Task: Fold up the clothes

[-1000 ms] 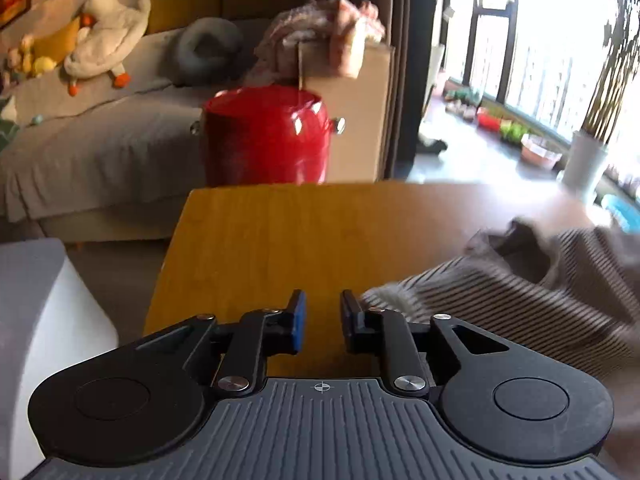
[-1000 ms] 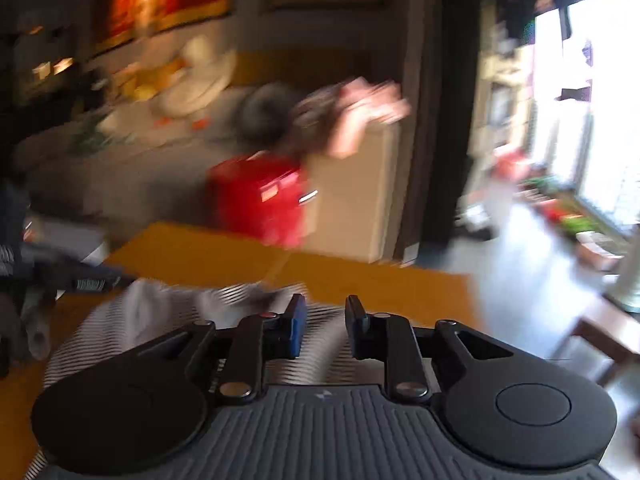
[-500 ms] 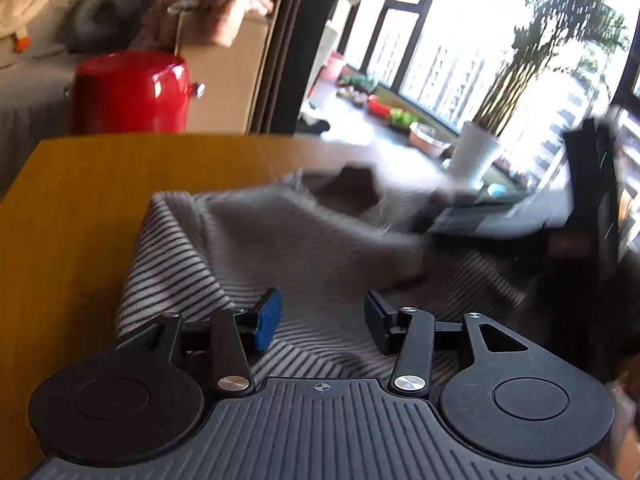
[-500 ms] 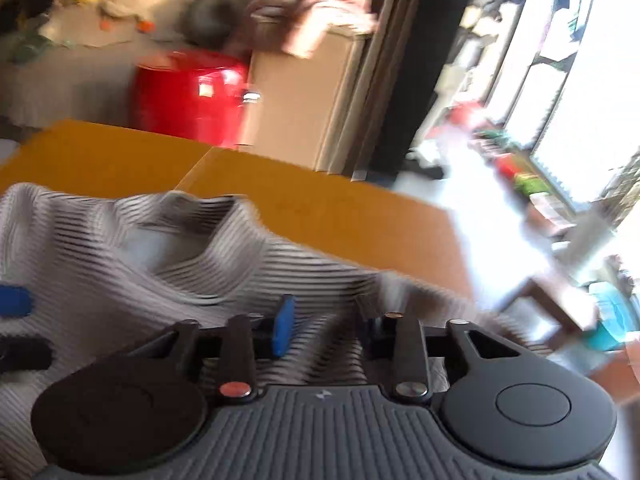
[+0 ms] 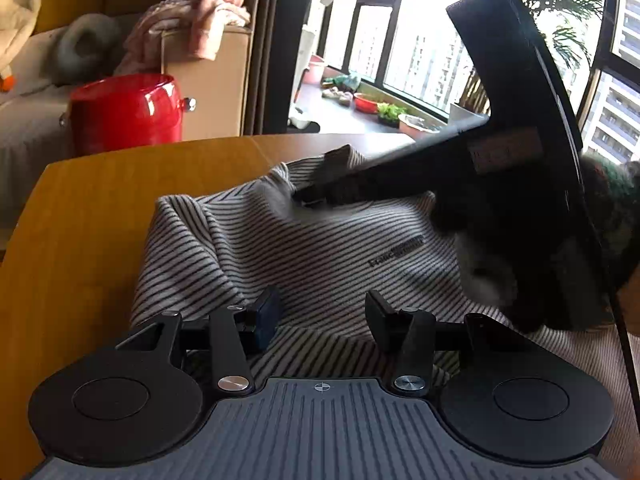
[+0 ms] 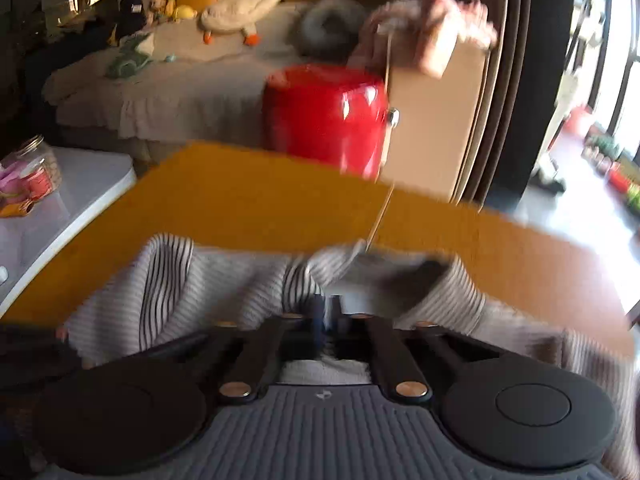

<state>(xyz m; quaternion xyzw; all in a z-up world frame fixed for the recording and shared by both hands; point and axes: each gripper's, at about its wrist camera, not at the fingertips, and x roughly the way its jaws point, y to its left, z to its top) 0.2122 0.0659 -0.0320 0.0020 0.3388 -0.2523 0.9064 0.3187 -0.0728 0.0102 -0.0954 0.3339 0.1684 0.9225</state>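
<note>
A grey shirt with thin dark stripes (image 5: 320,248) lies rumpled on the yellow wooden table (image 5: 80,240). My left gripper (image 5: 322,316) hovers open just above the shirt's near part, its pads apart and pressing on nothing. From the right, my right gripper (image 5: 308,198) reaches across the shirt to the neckline. In the blurred right wrist view, that gripper (image 6: 326,312) is shut on a fold of the striped shirt (image 6: 224,280) at the collar, with bare table (image 6: 260,200) beyond it.
Past the table's far edge stand a shiny red drum (image 5: 124,112) and a cardboard box (image 5: 208,76) draped with pink cloth. A white side table (image 6: 92,184) with a glass jar (image 6: 32,168) sits at the left. Windows and potted plants (image 5: 388,112) lie to the right.
My left gripper swung right from bare table to over the shirt and opened. My right gripper moved onto the collar and shut on it.
</note>
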